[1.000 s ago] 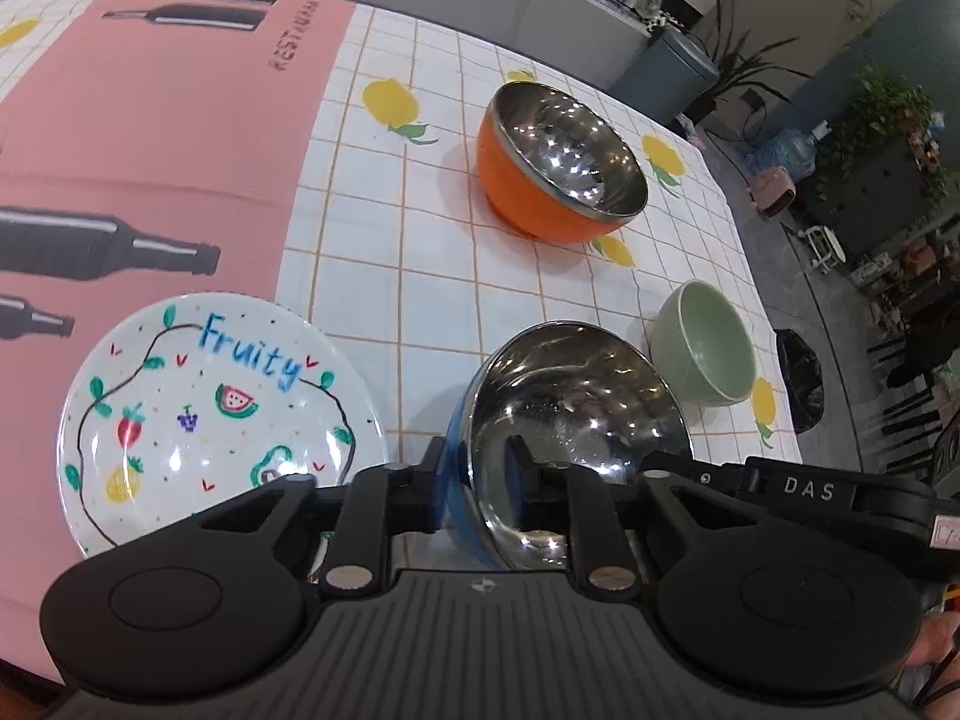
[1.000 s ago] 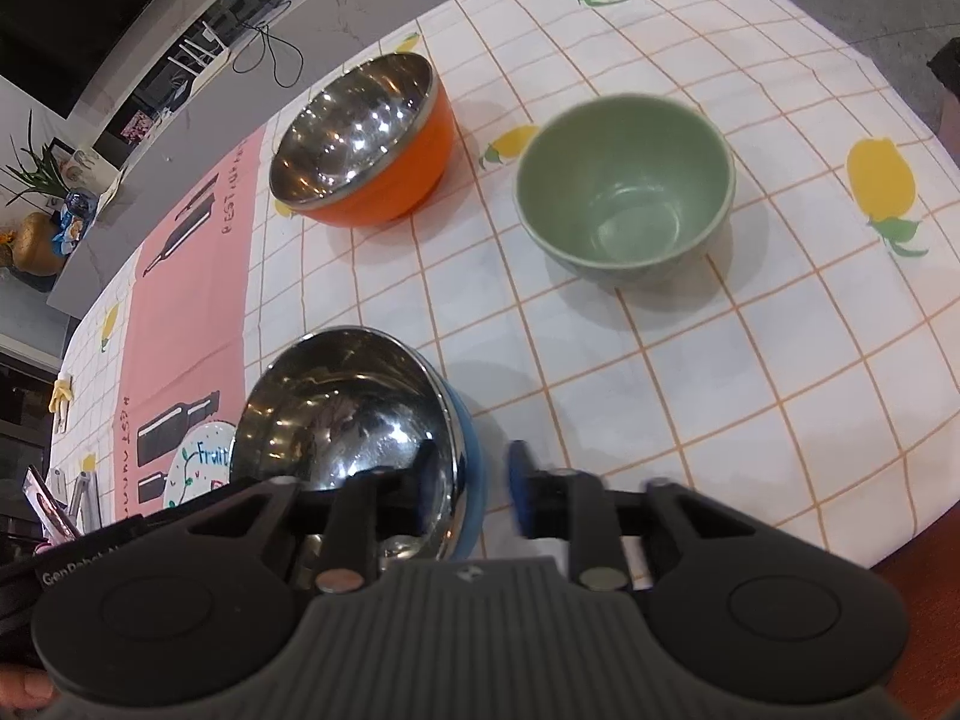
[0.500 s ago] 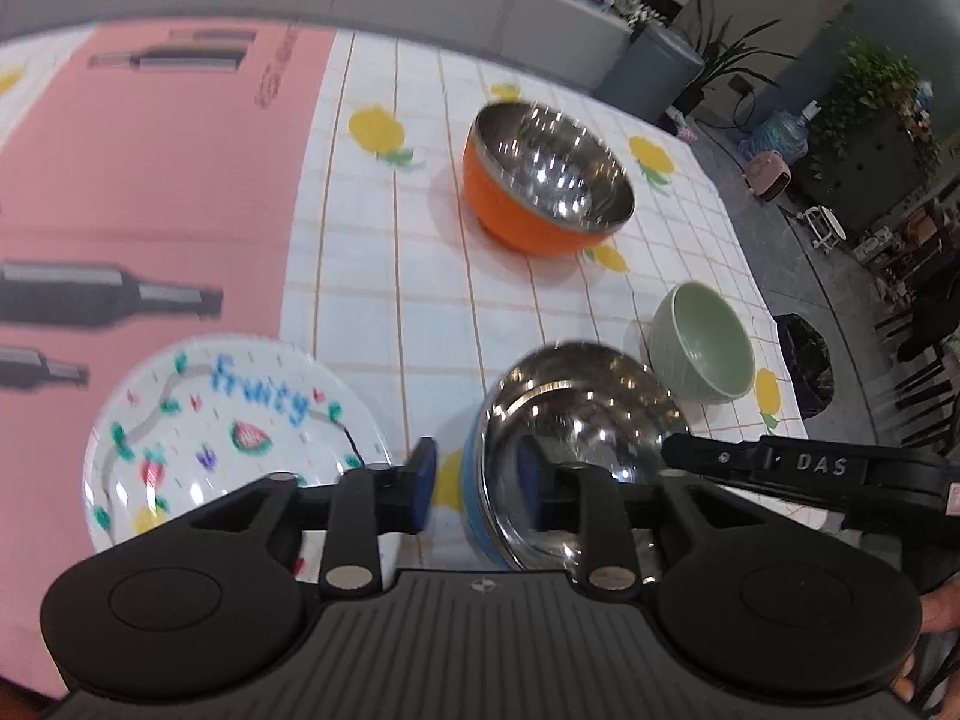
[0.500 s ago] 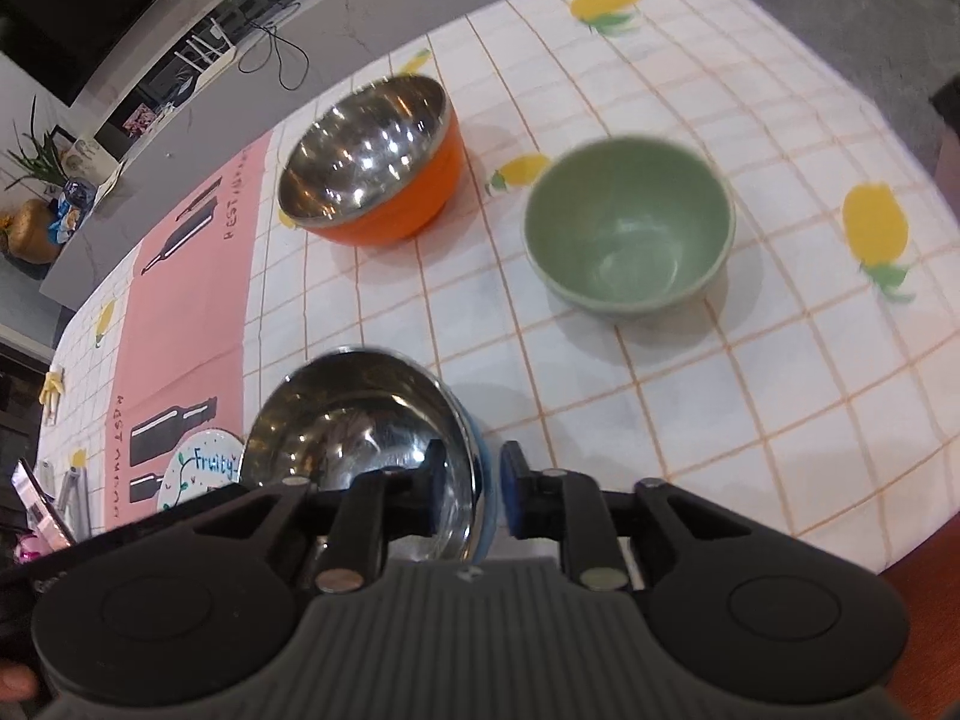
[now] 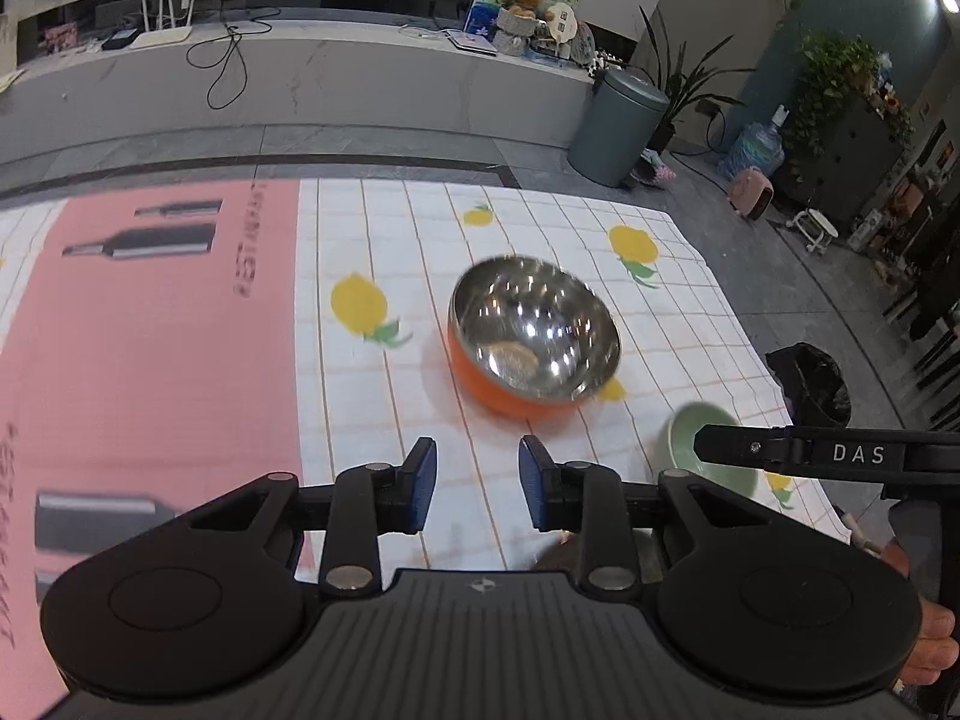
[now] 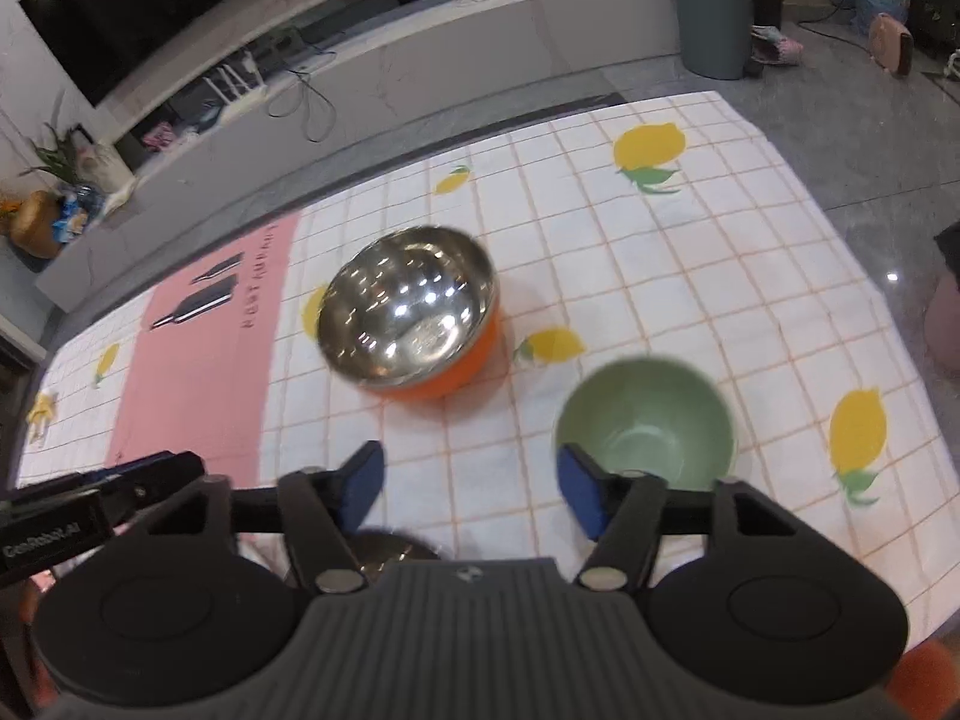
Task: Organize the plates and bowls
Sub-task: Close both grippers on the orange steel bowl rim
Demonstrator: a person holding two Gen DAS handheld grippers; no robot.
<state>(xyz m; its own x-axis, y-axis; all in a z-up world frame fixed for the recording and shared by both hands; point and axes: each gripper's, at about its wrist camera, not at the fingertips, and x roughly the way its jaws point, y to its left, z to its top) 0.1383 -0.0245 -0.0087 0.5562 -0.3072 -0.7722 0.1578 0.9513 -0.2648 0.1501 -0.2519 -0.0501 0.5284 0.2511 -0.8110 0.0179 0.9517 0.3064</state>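
My left gripper [image 5: 477,483] hangs above the tablecloth with a gap between its blue pads and nothing in it; its jaws are closing slightly. The jaws of my right gripper [image 6: 471,489] are opening wide and are also empty. Beyond both stands an orange bowl [image 5: 534,342] [image 6: 414,324] with a shiny steel inside, upright on the cloth. A pale green bowl [image 6: 645,423] sits to its right; in the left wrist view this green bowl [image 5: 684,441] is partly behind the right gripper's black bar. Only a sliver of a steel bowl's rim [image 6: 390,549] shows under my right gripper.
The table carries a white checked cloth with lemons [image 5: 372,396] and a pink strip printed with bottles [image 5: 150,360] on the left. Its right edge drops to a grey floor with a round bin [image 5: 618,126]. A long low counter runs behind the table.
Both grippers were shut on the rim of the blue-sided steel bowl; they let go, opened and rose. The bowl and the painted plate have slipped out of view below.
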